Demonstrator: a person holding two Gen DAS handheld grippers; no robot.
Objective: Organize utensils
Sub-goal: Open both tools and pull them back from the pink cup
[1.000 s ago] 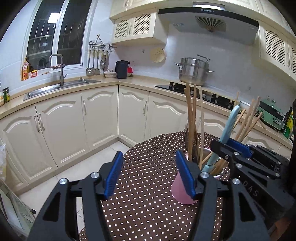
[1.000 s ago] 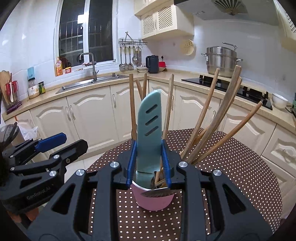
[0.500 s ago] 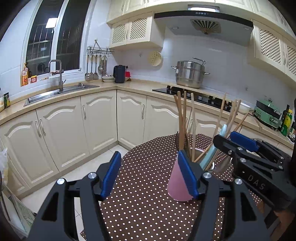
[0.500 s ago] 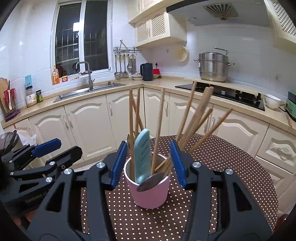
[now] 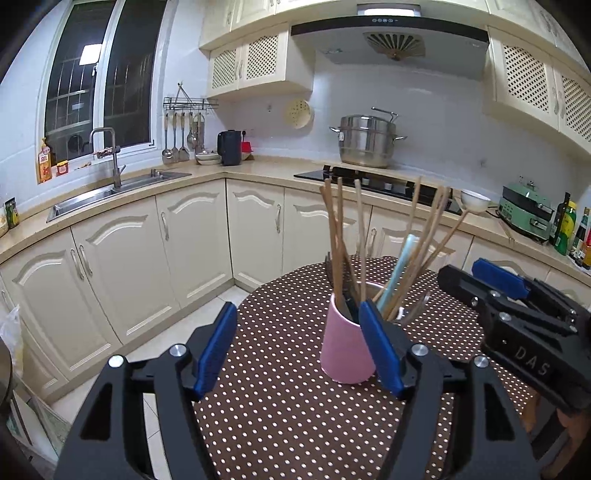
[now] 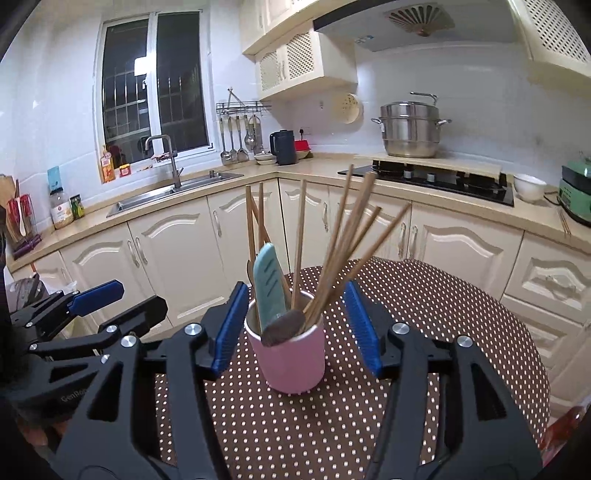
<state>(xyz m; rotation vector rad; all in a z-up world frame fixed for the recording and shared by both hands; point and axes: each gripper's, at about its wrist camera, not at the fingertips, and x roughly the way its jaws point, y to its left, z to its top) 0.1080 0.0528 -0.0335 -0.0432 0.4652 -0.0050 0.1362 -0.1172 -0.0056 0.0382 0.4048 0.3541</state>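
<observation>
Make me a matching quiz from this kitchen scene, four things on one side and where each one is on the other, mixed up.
Things:
1. teal knife
2. steel pot
3. pink cup
4. white bowl

Places:
A. on the dotted tablecloth
B. on the counter right of the stove
C. standing in the cup
D. on the counter behind the stove

Pairs: 1-C, 2-D, 3-A, 4-B

Cream cabinets [image 5: 192, 251] run along two walls under a beige counter [image 5: 258, 170], with a steel sink [image 5: 122, 186] below a dark window [image 5: 99, 74]. A steel pot [image 6: 410, 129] sits by the black hob [image 6: 428, 181], beneath a range hood [image 5: 391, 33], against white tiled walls [image 5: 424, 110].
</observation>
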